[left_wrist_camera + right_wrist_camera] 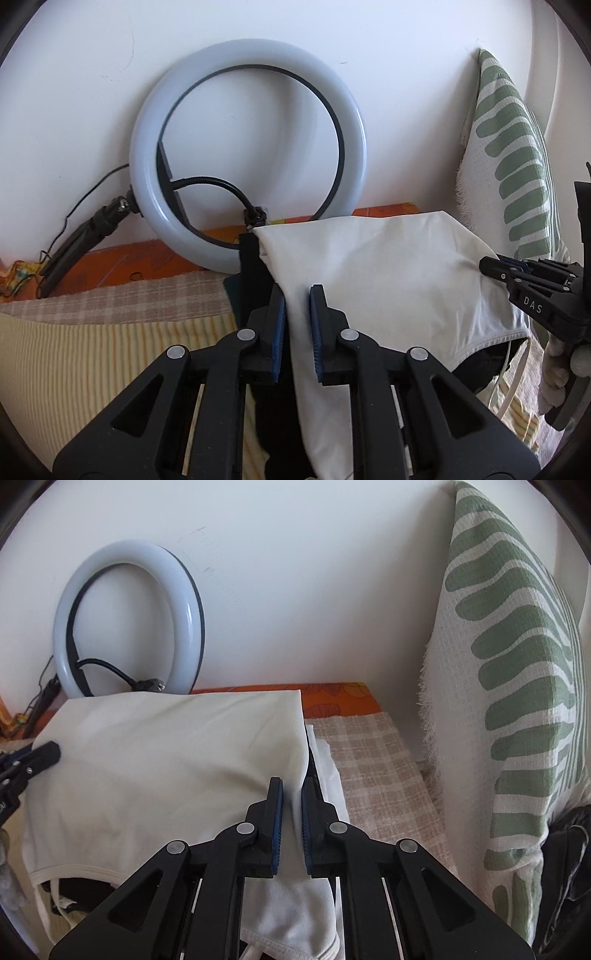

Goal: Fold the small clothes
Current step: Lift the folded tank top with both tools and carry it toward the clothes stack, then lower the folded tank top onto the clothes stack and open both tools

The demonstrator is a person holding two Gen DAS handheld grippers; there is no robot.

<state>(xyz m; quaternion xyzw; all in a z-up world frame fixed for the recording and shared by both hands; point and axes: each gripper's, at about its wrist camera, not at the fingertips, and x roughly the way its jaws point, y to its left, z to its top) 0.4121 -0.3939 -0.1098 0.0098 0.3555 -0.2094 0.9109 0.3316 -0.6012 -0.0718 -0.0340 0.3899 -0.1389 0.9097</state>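
Your left gripper point(298, 295) and right gripper point(292, 789) hold a white garment point(388, 273) stretched between them above the bed point(74, 354), each pair of blue-padded jaws narrowed onto a pinched edge of the cloth. In the left wrist view the fabric runs down between the jaws and hangs below them; in the right wrist view the garment's right-hand fold is clamped the same way, with a ribbed hem showing lower down. The letters "DAS" are readable in white on the side of your right gripper, seen at the right edge of the left wrist view; no other writing can be made out. A white ring light point(247, 155) leans against the wall behind the garment, its black cable curling across the opening. A green-and-white patterned pillow point(509, 686) stands upright against the wall to the right. The bed carries a beige checked cloth point(376, 760), a yellow striped cloth point(92, 369) and an orange patterned sheet point(332, 698) at the wall side. Dark clothing point(255, 280) lies under the garment.
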